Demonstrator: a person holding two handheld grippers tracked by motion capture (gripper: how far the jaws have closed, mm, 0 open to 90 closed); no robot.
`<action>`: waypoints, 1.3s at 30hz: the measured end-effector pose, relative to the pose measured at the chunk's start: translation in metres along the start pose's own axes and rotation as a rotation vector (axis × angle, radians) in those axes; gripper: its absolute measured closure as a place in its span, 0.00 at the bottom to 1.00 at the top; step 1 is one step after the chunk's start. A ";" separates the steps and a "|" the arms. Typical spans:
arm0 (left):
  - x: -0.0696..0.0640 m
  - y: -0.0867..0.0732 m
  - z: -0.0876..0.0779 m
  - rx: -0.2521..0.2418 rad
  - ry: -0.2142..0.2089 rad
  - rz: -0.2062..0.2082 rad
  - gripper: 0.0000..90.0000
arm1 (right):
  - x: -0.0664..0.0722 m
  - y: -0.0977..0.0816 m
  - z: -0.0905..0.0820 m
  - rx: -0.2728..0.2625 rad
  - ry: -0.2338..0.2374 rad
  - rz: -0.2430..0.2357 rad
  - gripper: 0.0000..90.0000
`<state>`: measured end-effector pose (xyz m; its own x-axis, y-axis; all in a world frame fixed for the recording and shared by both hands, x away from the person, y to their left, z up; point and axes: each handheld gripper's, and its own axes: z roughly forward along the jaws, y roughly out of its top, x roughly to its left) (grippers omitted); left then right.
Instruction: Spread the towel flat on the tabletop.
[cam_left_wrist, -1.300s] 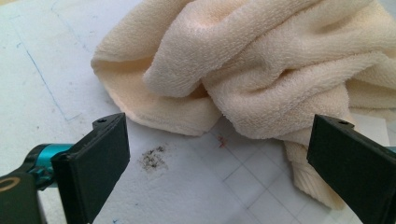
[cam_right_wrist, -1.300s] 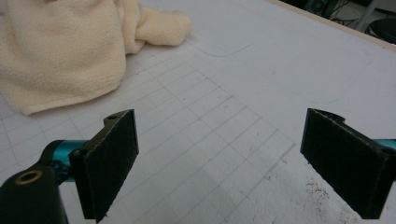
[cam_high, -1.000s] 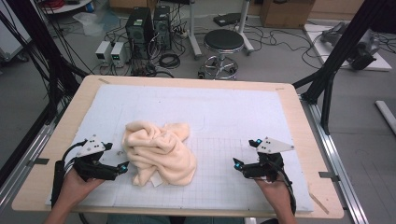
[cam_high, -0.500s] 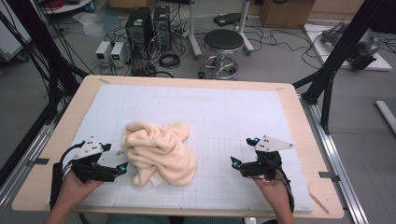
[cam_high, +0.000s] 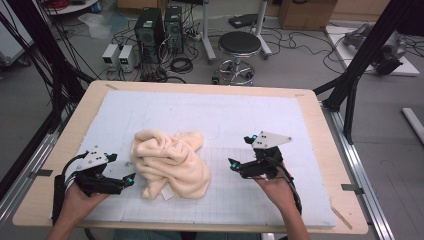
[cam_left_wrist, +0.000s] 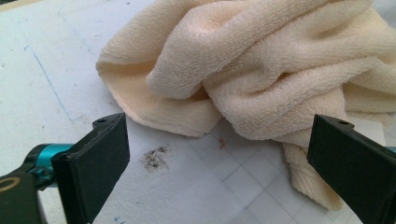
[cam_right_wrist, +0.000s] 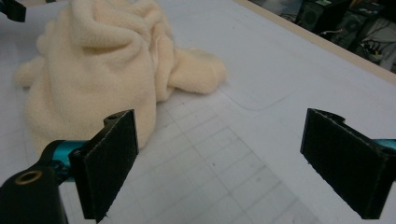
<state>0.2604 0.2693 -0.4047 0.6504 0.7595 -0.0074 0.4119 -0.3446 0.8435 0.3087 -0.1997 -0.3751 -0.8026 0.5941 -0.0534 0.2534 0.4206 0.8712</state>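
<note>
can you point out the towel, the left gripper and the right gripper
towel (cam_high: 170, 162), high view, on the middle of the crumpled cream heap
left gripper (cam_high: 131, 179), high view, midway between its open fingertips
right gripper (cam_high: 232, 164), high view, midway between its open fingertips

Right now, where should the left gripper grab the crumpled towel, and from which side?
Probably the thick rolled fold at the cream towel's near edge, straight ahead of the left gripper. That fold bulges up off the white mat, so the open jaws could slide in low from the towel's left side and close around it.
</note>
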 end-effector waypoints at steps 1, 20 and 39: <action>0.000 0.000 0.000 0.001 0.001 -0.001 0.07 | 0.002 0.006 0.006 -0.001 0.020 -0.005 0.12; 0.001 -0.001 -0.001 -0.002 -0.001 -0.002 0.07 | 0.026 0.065 0.059 0.026 0.176 -0.091 0.12; 0.002 -0.001 -0.001 -0.006 -0.005 -0.001 0.07 | 0.074 0.068 0.143 0.168 0.323 -0.205 0.33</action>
<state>0.2606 0.2716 -0.4048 0.6533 0.7570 -0.0115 0.4093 -0.3404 0.8465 0.3439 -0.0285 -0.3897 -0.9671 0.2515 -0.0384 0.1333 0.6295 0.7654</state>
